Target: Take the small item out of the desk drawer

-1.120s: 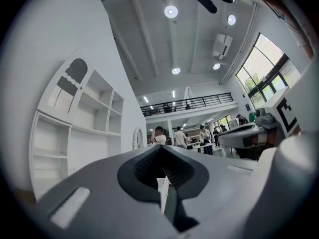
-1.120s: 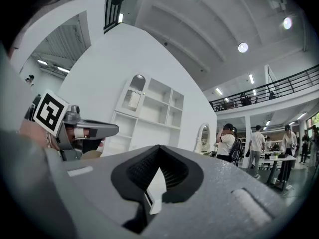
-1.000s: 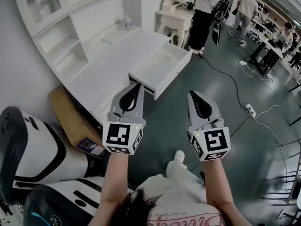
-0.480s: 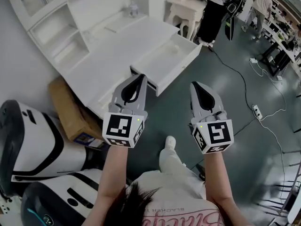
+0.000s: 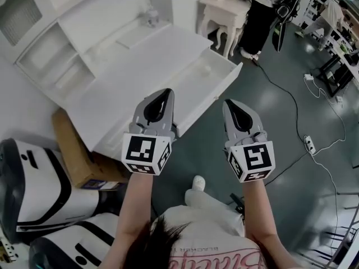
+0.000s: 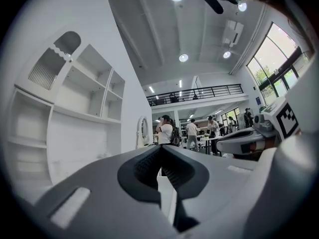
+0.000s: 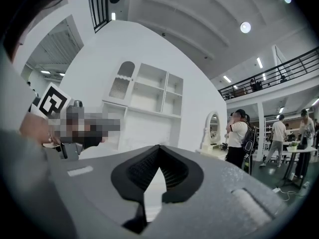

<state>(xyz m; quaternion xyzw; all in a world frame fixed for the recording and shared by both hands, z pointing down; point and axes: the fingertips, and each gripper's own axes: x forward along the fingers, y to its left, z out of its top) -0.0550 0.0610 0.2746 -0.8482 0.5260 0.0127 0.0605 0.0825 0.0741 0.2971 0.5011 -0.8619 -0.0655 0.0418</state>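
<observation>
The white desk [image 5: 129, 66] has its drawer [image 5: 224, 91] pulled open toward the green floor. A small pale item [image 5: 206, 69] lies inside the drawer near its far side. My left gripper [image 5: 164, 94] hovers over the drawer's near left end, jaws shut and empty. My right gripper [image 5: 231, 104] is held over the floor just in front of the drawer's front panel, also shut with nothing in it. In the left gripper view the left gripper [image 6: 159, 148] has its tips together, and the right gripper [image 7: 159, 147] looks the same in the right gripper view.
A cardboard box [image 5: 70, 147] and a white-and-black machine [image 5: 33, 189] stand left of the desk. A white dressing table [image 5: 227, 10] and several people are at the back. Cables and a power strip [image 5: 310, 144] lie on the floor at right.
The desk and drawer have shifted right and nearer in the head view, so the left gripper now overlaps the drawer's end. Both grippers stay shut and side by side.
</observation>
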